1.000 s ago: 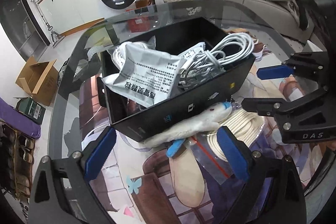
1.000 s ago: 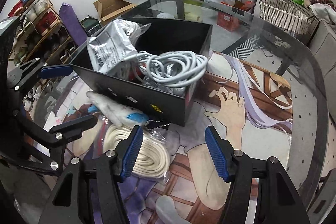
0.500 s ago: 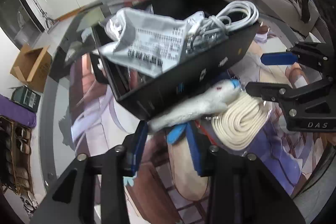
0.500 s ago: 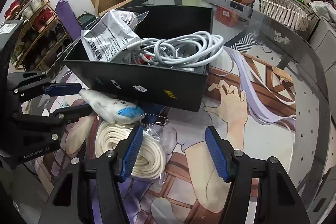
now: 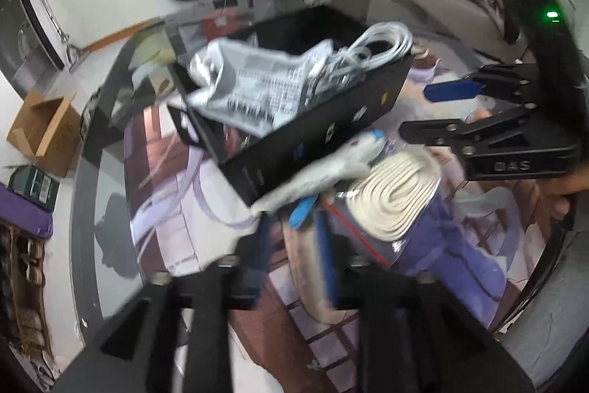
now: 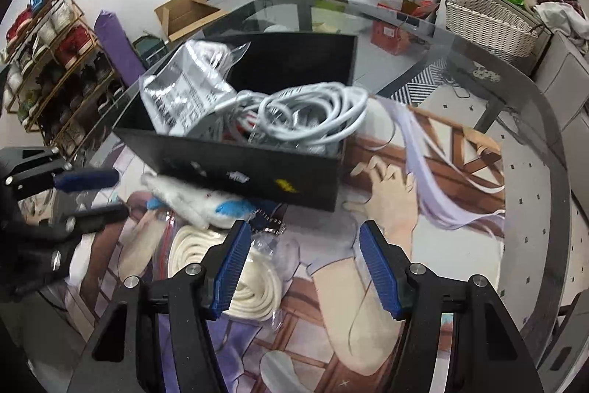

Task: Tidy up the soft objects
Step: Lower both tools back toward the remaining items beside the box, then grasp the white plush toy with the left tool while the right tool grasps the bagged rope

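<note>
One white plush toy (image 5: pixel 324 168) lies on the mat against the front wall of one black box (image 5: pixel 320 131).

My left gripper (image 5: pixel 294 231) has its two blue fingers drawn close together at the toy's tail end, by its blue fin; blur keeps me from telling whether they actually pinch it. My right gripper (image 6: pixel 303 267) hovers spread wide, holding nothing, over the one bagged coil of cream rope (image 6: pixel 235 271) that sits just beside the toy. Inside the box I count one bundle of white cable (image 6: pixel 313 113) and one printed grey pouch (image 6: pixel 180 94). The printed mat (image 6: pixel 423 209) covers one glass table (image 6: pixel 533 120).
</note>
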A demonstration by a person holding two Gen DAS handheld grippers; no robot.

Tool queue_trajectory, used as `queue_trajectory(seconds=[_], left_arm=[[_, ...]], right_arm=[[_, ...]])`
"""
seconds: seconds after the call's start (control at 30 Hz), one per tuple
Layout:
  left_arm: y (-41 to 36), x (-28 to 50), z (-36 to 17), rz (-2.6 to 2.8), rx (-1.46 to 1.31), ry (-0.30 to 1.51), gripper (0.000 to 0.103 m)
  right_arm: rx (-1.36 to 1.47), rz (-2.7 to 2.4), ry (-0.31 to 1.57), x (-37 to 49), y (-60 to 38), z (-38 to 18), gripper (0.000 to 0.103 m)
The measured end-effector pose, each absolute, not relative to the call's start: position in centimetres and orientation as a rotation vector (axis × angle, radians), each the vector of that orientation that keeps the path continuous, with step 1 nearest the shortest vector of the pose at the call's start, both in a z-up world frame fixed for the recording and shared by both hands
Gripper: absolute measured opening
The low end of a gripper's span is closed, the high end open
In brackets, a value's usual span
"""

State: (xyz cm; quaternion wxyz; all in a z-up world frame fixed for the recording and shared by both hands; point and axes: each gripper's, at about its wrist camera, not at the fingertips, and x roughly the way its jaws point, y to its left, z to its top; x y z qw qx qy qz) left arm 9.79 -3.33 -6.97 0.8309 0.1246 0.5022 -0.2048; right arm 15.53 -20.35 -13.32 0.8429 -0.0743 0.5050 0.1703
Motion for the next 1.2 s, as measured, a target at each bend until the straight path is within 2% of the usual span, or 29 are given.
queue_trajectory(seconds=[0.27,0.6,0.67,0.7,0.77,0.87,0.97,1.0,1.07,1.1,1.2], left_arm=[[-6.7,8.8,-6.2,-0.525,0.401,0.971,0.046],[-8.3,10.6,-7.8,-0.515,0.457,1.008,0.045],[-8.3,10.9,-8.0,-0.487,0.470,1.016,0.036],[-8.2,11.0,-8.1,-0.477,0.468,1.022,0.026],[-7.8,11.3,-8.0,-0.450,0.455,1.032,0.022],[-7.2,11.4,-7.8,-0.460,0.403,1.065,0.007],[-7.1,11.1,-7.8,-0.460,0.425,1.059,0.006],[-7.0,11.0,-7.8,-0.464,0.423,1.061,0.009],[-7.1,10.7,-7.7,-0.486,0.432,1.051,0.029],[-7.3,10.6,-7.7,-0.500,0.446,1.043,0.052],[-8.1,10.6,-7.8,-0.517,0.455,1.021,0.054]], right_arm=[[-0.165,0.397,0.981,17.2,-20.4,-12.2,0.063],[-0.155,0.515,1.050,16.0,-19.2,-12.7,0.063],[-0.158,0.503,1.072,15.9,-19.3,-13.3,0.063],[-0.167,0.493,1.074,15.9,-19.2,-13.6,0.063],[-0.188,0.477,1.054,15.9,-19.0,-14.0,0.063],[-0.221,0.451,1.040,16.0,-19.0,-14.4,0.063],[-0.249,0.440,1.076,15.8,-18.9,-15.3,0.063],[-0.250,0.447,1.101,15.7,-18.9,-15.8,0.063],[-0.231,0.463,1.146,15.6,-19.2,-16.2,0.063],[-0.226,0.472,1.159,15.4,-19.2,-16.3,0.063],[-0.262,0.510,1.191,14.4,-19.3,-16.3,0.063]])
